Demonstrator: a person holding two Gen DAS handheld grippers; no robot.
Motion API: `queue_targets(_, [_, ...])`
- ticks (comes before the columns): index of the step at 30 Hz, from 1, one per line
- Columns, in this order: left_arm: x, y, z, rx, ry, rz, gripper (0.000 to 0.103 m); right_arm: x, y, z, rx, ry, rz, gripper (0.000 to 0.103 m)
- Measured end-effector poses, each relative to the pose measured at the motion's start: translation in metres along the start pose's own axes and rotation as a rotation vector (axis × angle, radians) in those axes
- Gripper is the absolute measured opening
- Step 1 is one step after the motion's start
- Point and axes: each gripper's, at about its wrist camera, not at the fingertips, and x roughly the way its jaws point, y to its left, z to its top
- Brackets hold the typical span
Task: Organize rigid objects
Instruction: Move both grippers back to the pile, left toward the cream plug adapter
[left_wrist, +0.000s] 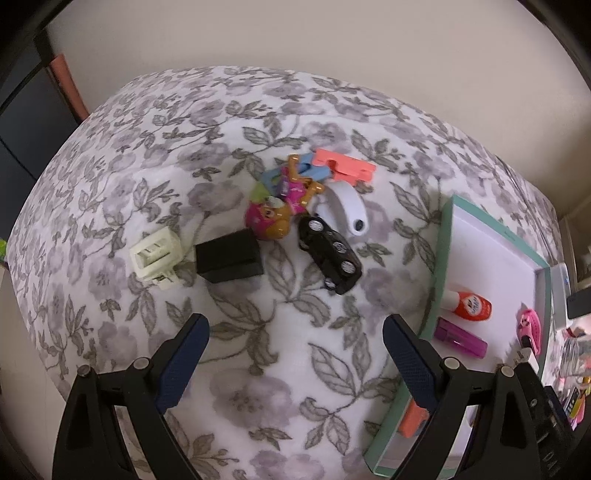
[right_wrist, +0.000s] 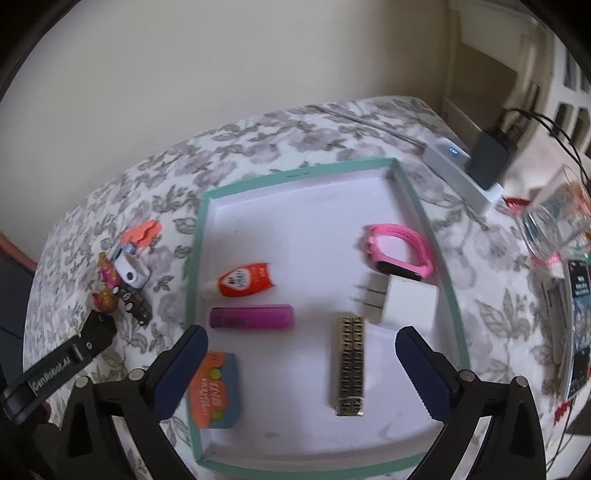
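Both hand-held grippers gape empty: left hand-held gripper (left_wrist: 295, 354) above loose pile on floral counter (left_wrist: 147, 155), right hand-held gripper (right_wrist: 301, 363) over teal tray (right_wrist: 424, 218). Black toy car (left_wrist: 330, 254) looks light, stiff; pinch its long sides.

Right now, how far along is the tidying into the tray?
Done: the pink watch, white charger, purple tube and others lie in the teal tray. In hand: nothing; both hand-held grippers are open. Left: the black toy car, black block and cream plug remain on the cloth.
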Motion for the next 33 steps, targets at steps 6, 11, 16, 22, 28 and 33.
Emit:
queue_targets(6, [0.006,0.03,0.01,-0.066,0.02,0.014,0.095,0.01,0.033,-0.007,-0.078,0.004,0.031,0.103])
queue_targets(11, [0.01,0.071,0.022,-0.154,0.017,0.047,0.095,0.018,0.063,-0.014,-0.15,0.01,0.081,0.103])
queue_targets(16, [0.012,0.116,0.03,-0.243,-0.005,0.112,0.095,0.029,0.095,-0.022,-0.212,0.023,0.12,0.103])
queue_targets(22, [0.028,0.157,0.031,-0.318,0.033,0.11,0.095,0.042,0.124,-0.026,-0.226,0.053,0.169,0.103])
queue_targets(28, [0.044,0.19,0.028,-0.4,0.059,0.105,0.095,0.054,0.159,-0.028,-0.258,0.072,0.209,0.103])
queue_targets(33, [0.051,0.197,0.03,-0.402,0.063,0.091,0.095,0.056,0.191,-0.034,-0.33,0.059,0.252,0.103])
